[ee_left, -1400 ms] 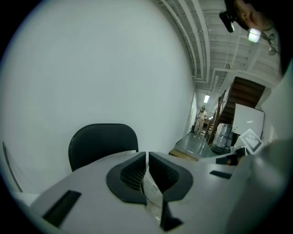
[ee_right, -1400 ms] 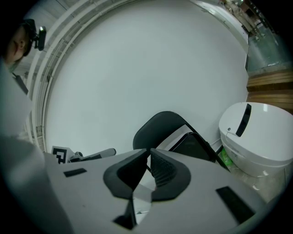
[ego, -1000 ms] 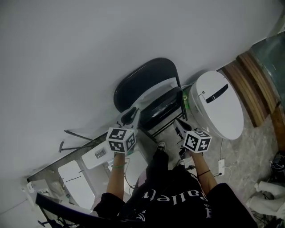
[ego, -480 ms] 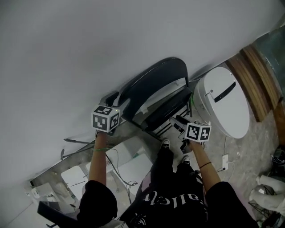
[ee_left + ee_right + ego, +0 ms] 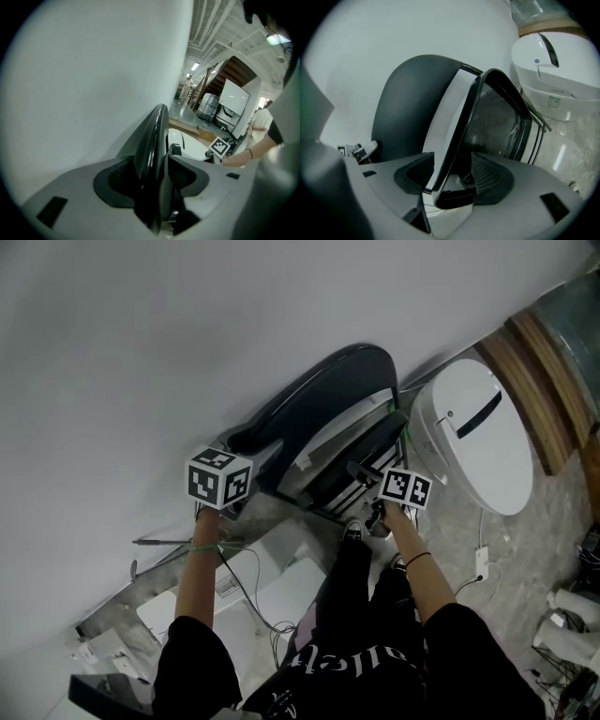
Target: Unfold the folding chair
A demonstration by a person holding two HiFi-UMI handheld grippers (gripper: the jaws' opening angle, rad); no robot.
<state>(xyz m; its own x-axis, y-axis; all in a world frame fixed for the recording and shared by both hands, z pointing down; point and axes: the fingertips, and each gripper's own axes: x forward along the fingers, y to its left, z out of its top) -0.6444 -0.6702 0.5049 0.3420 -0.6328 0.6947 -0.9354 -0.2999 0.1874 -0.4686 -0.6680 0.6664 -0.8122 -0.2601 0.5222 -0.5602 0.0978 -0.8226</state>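
Leaning on the wall (image 5: 187, 334), the folding chair (image 5: 319, 413) has its backrest edge inside the left hand-held gripper (image 5: 151, 178) and its seat edge inside the right hand-held gripper (image 5: 453, 178), both just opened and released.

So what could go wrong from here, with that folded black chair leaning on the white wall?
1. Both grippers' fingers have just opened. The left gripper straddles the curved black backrest and the right gripper straddles the glossy black seat, neither clamped. The black folding chair, only leaning on the white wall, might slide or tip.
2. The white oval appliance stands close beside it, so a swinging seat could strike it.
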